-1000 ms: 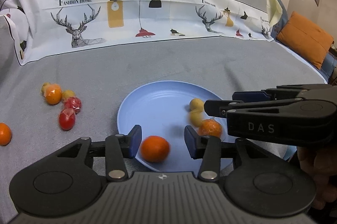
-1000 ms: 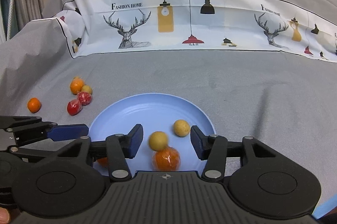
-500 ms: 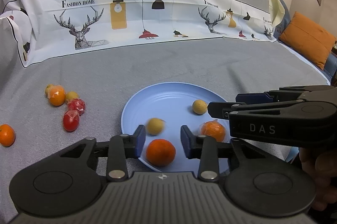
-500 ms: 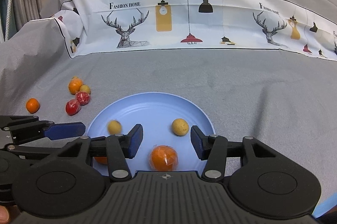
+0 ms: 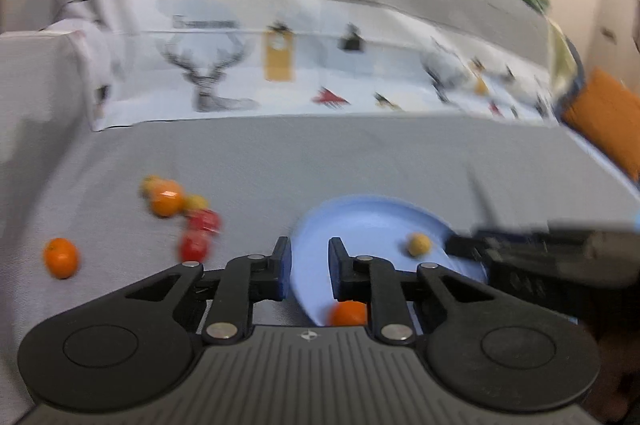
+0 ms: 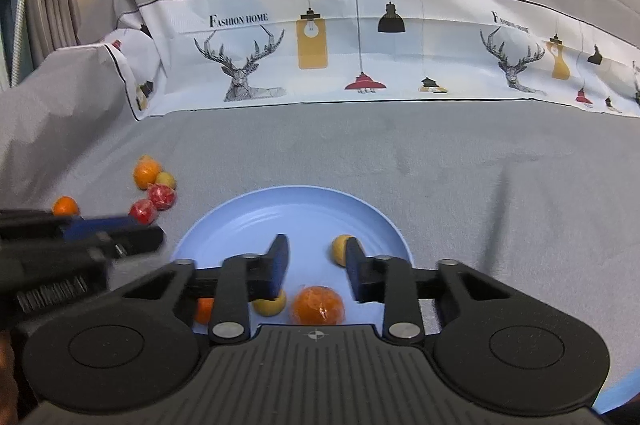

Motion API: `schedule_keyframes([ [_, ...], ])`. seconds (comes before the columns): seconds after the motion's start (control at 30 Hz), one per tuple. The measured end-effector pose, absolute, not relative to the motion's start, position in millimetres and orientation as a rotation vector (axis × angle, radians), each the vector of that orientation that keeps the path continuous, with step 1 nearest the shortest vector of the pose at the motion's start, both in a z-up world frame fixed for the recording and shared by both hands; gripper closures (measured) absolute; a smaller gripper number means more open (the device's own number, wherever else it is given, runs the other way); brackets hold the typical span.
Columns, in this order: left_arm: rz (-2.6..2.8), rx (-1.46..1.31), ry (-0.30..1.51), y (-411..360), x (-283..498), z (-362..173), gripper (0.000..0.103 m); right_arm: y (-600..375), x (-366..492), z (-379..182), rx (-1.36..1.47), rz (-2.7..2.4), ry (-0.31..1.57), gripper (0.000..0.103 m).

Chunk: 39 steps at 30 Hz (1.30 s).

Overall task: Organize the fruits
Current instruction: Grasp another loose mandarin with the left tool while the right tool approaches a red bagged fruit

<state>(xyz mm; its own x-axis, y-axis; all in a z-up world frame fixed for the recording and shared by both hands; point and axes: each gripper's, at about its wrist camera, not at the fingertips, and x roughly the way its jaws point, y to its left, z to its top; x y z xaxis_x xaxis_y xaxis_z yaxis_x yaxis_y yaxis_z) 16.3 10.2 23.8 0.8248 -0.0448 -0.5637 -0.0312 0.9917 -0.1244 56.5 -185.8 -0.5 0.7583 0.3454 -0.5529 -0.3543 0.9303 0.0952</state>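
Observation:
A blue plate (image 6: 288, 217) lies on the grey cloth and also shows in the left wrist view (image 5: 360, 221). In it lie a wrapped orange (image 6: 319, 306), two small yellow fruits (image 6: 340, 249) (image 6: 272, 305) and a plain orange (image 6: 205, 310). My right gripper (image 6: 315, 265) is open and empty above the plate's near part. My left gripper (image 5: 307, 267) is open and empty over the plate's left rim; this view is blurred. Left of the plate lie loose fruits: an orange (image 5: 61, 257), two red ones (image 5: 195, 245) (image 5: 206, 221) and another orange (image 5: 166, 199).
A printed cloth with deer and lamps (image 6: 360, 53) rises behind the grey surface. An orange cushion (image 5: 608, 113) sits at the far right. A small yellow fruit (image 6: 165, 180) sits among the loose fruits. Grey cloth stretches beyond the plate.
My left gripper has swung left, away from the plain orange, with its jaws narrower. A yellow fruit rolled across the plate toward its near side. The right gripper's jaws have narrowed a little.

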Motion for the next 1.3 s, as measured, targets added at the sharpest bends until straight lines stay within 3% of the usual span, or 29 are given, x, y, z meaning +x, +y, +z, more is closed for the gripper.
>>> schedule_keyframes([
  [0.3, 0.357, -0.169, 0.648, 101.7, 12.4, 33.8, 0.081, -173.0, 53.6, 10.4, 0.037, 0.477, 0.566, 0.074],
  [0.47, 0.456, -0.092, 0.677, 98.3, 30.1, 28.5, 0.078, -148.3, 50.5, 14.6, 0.034, 0.576, 0.563, 0.074],
  [0.5, 0.477, -0.080, 0.678, 98.3, 34.5, 26.6, 0.076, -142.9, 49.4, 15.2, 0.028, 0.593, 0.564, 0.074],
  [0.57, 0.519, -0.086, 0.705, 104.5, 44.0, 20.5, 0.064, -129.6, 49.0, 15.1, 0.015, 0.628, 0.568, 0.074],
  [0.7, 0.594, -0.110, 0.761, 120.8, 55.2, 9.0, 0.061, -99.0, 52.6, 13.0, 0.001, 0.699, 0.577, 0.074],
  [0.77, 0.618, -0.094, 0.779, 123.6, 58.0, 3.6, 0.049, -83.7, 55.2, 11.4, -0.012, 0.717, 0.574, 0.073],
  [0.83, 0.628, -0.076, 0.794, 124.4, 61.3, -0.3, 0.047, -68.8, 61.0, 9.7, -0.017, 0.722, 0.581, 0.068],
  [0.9, 0.636, -0.066, 0.800, 125.8, 64.0, -2.7, 0.047, -54.1, 68.8, 5.6, -0.023, 0.711, 0.595, 0.063],
  [1.17, 0.643, -0.100, 0.838, 136.3, 73.7, -13.0, 0.047, -18.3, 106.1, -20.9, -0.029, 0.661, 0.667, 0.056],
  [1.3, 0.638, -0.098, 0.855, 137.8, 78.2, -16.9, 0.058, -8.3, 118.6, -33.7, -0.012, 0.663, 0.706, 0.055],
])
